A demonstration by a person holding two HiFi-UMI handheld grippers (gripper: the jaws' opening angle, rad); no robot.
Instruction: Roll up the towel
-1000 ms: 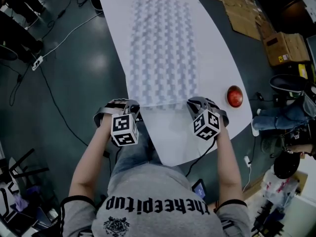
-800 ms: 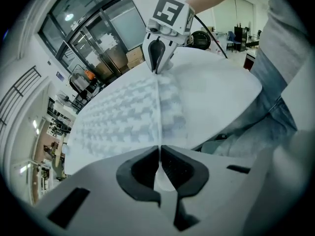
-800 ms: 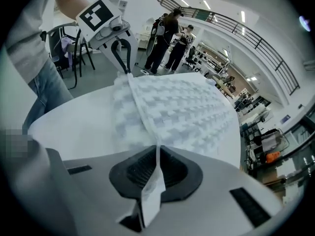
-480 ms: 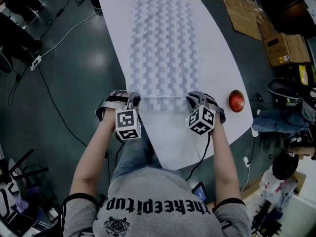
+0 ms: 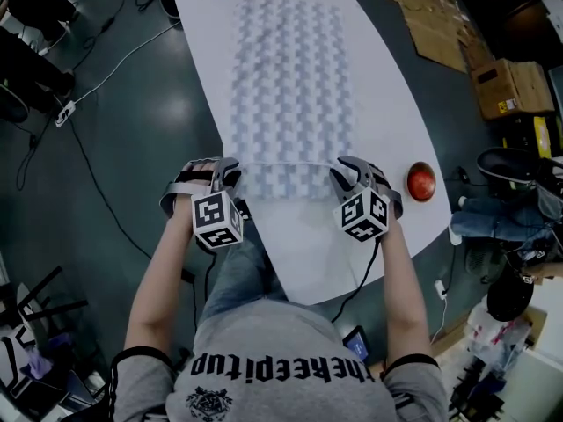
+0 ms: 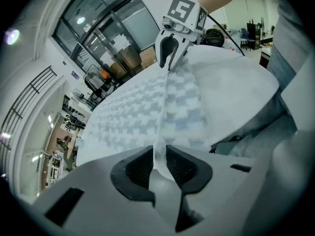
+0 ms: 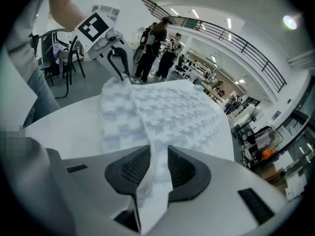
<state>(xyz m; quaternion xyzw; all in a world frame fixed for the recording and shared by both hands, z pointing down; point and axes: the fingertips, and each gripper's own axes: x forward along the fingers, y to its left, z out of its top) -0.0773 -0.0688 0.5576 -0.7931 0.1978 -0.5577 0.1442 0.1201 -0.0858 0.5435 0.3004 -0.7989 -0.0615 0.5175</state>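
The towel [image 5: 290, 86] lies flat along the worktop [image 5: 387, 148], its near end turned over in one fold. My left hand-held gripper [image 5: 227, 176] and right hand-held gripper [image 5: 345, 174] sit at the fold's two corners. Both sets of jaws have just been opening. The fold lies loose between the parted pads.

The left gripper [image 6: 159, 152] has just been opening its jaws. Its dark ribbed pads [image 6: 136, 172] stand a little apart, and the raised fold of the checked towel [image 6: 138, 109] runs up between them, not pinched. On either side of that ridge the towel lies flat on the white table [image 6: 236, 82]. At the ridge's far end the right gripper [image 6: 169, 63], under its marker cube [image 6: 183, 10], stands astride the fold, its jaws also just opening.
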